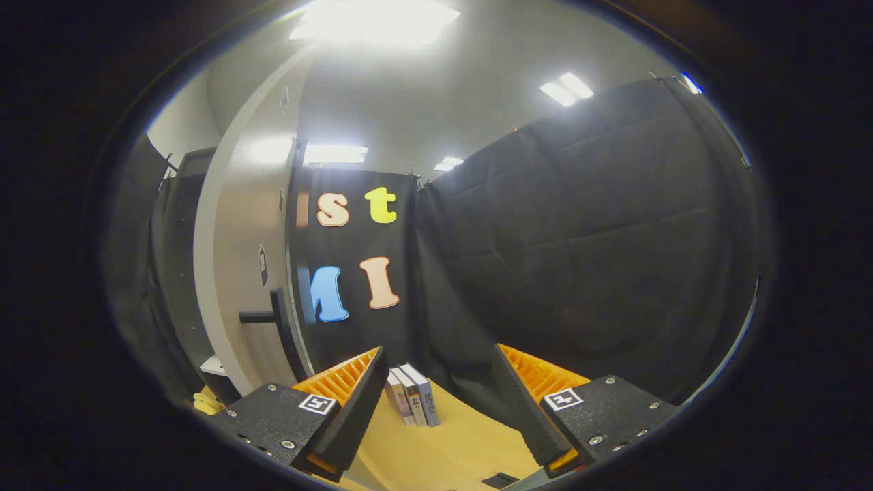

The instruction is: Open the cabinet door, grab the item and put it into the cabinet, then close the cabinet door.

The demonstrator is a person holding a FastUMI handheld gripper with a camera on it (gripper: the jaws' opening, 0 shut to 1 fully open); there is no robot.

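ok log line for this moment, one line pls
door: cabinet door swung open | tool: open, holding nothing | item: books upright on table, just ahead between the fingers | step: grab not yet done

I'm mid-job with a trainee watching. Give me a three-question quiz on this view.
1. True or false: the hand-held gripper is shut on a book.
2. The cabinet door stands: A) open B) shut.
3. What stands on the wooden table just beyond the fingers?

Key:
1. False; the fingers are spread, holding nothing.
2. A; it is swung out, its dark handle facing the gripper.
3. A few books, upright, side by side.
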